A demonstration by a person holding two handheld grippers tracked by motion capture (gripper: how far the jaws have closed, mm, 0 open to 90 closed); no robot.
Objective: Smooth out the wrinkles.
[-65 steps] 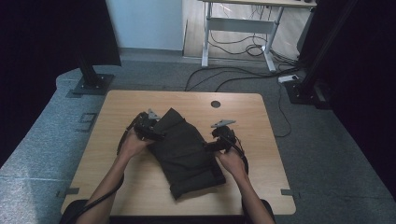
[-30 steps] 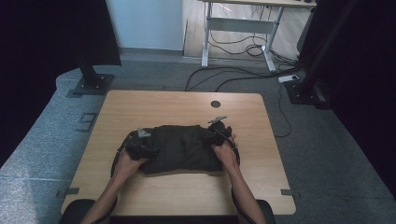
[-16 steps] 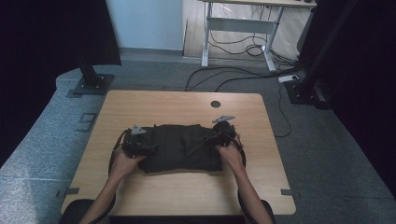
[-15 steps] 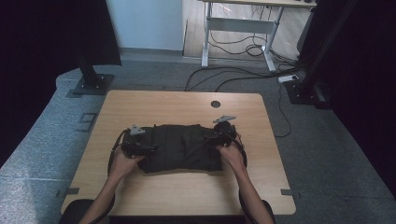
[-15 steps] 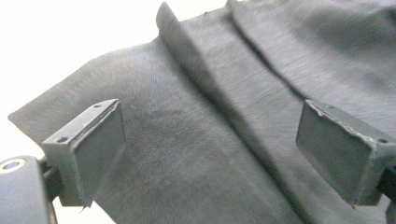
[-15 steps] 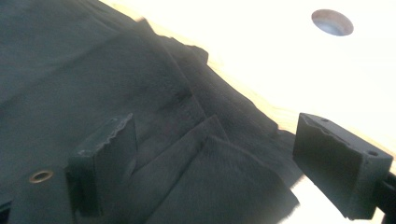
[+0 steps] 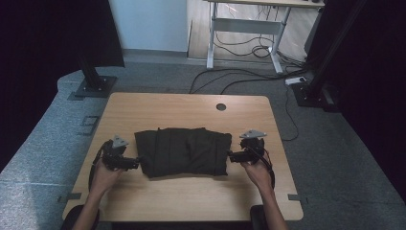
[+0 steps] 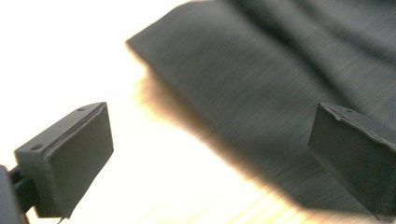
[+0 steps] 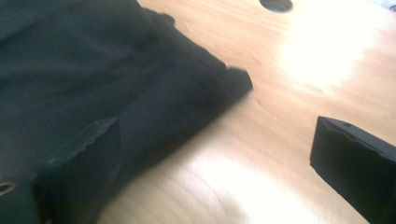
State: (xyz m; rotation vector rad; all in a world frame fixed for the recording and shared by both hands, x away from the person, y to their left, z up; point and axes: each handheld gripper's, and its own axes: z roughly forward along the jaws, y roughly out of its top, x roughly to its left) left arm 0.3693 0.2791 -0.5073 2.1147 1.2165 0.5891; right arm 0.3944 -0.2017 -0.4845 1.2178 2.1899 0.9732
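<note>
Beside the folded black cloth's (image 7: 184, 151) ends, left tool (image 7: 135, 164) and right tool (image 7: 230, 156) sit apart-jawed, gripping nothing.

a light wooden table (image 7: 167, 201) with rounded corners stands on grey carpet. near its far edge, right of centre, a round cable hole (image 7: 220, 107) opens in the top. a dark folded cloth (image 7: 184, 151) lies flat on the wood on the person's side of that hole, spread wide from left to right with soft creases running front to back. its far right corner (image 9: 236, 79) sits closest to the hole, well apart from it. bare wood surrounds the cloth on all sides.
</note>
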